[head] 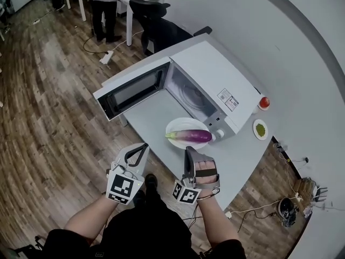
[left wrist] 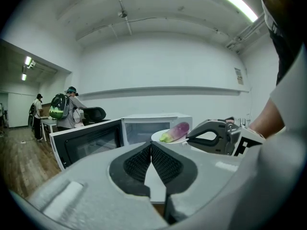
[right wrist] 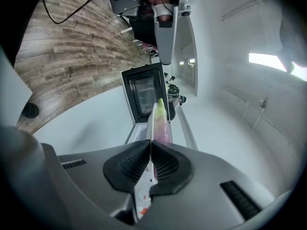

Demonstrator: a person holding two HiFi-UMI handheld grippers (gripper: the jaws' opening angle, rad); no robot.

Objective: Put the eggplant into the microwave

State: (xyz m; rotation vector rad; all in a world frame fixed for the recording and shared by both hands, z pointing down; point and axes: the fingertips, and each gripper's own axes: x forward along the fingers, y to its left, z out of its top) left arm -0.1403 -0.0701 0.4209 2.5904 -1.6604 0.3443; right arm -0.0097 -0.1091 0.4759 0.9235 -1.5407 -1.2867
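The right gripper [right wrist: 151,146] has its jaws clenched on the near rim of the plate [right wrist: 150,121], which shows edge-on between the pads. The eggplant [right wrist: 161,123] lies on that plate just beyond the jaws, its green stem end to the left in the head view.

The left gripper [left wrist: 151,145] has its jaws pressed together with nothing between them. It hangs at the near edge of the table [head: 143,117], just left of the right gripper and apart from the plate.

The plate is just in front of the microwave [head: 215,72], near the right end of its opening; whether it is lifted off the table cannot be told. The door [head: 132,90] stands open to the left.

Right of the microwave lie a small dish [head: 260,129] with something green and a red object [head: 264,102]. Far off, a chair [head: 156,28] and a person [head: 105,4] stand on the wood floor.
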